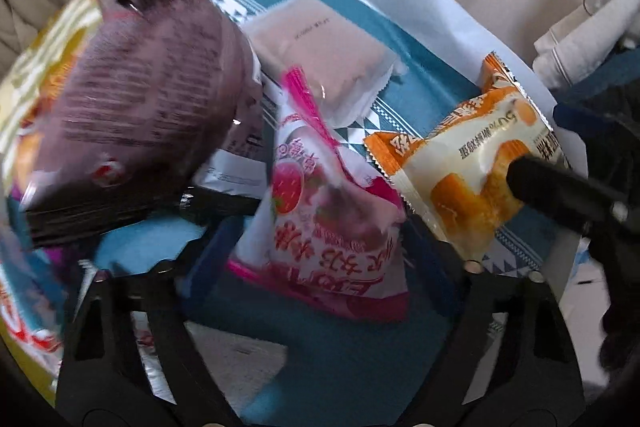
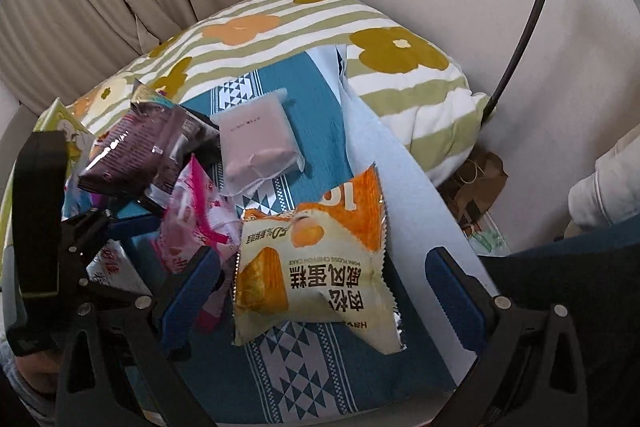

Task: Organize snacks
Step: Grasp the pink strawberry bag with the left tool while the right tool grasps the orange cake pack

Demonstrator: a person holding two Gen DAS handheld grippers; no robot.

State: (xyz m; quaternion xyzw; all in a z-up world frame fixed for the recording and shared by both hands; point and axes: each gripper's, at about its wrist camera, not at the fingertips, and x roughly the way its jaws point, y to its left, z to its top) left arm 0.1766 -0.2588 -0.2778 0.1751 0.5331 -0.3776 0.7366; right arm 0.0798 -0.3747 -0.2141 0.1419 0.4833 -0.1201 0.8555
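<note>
The left tool (image 1: 320, 243) straddles the pink snack packet (image 1: 324, 211), its jaws spread and not pinching. The right tool (image 2: 320, 287) stands spread around the orange cake packet (image 2: 312, 263) on the blue patterned cloth (image 2: 304, 379).

Both wrist views steeply downward, close, sharing orange cake packet (image 1: 464, 167)

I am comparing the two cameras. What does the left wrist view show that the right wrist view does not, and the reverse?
Only left wrist: the back print of the purple packet, close up.
Only right wrist: the whole striped pillow and a brown paper bag.
Both: orange cake packet, pink packet, pale packet, blue cloth.
</note>
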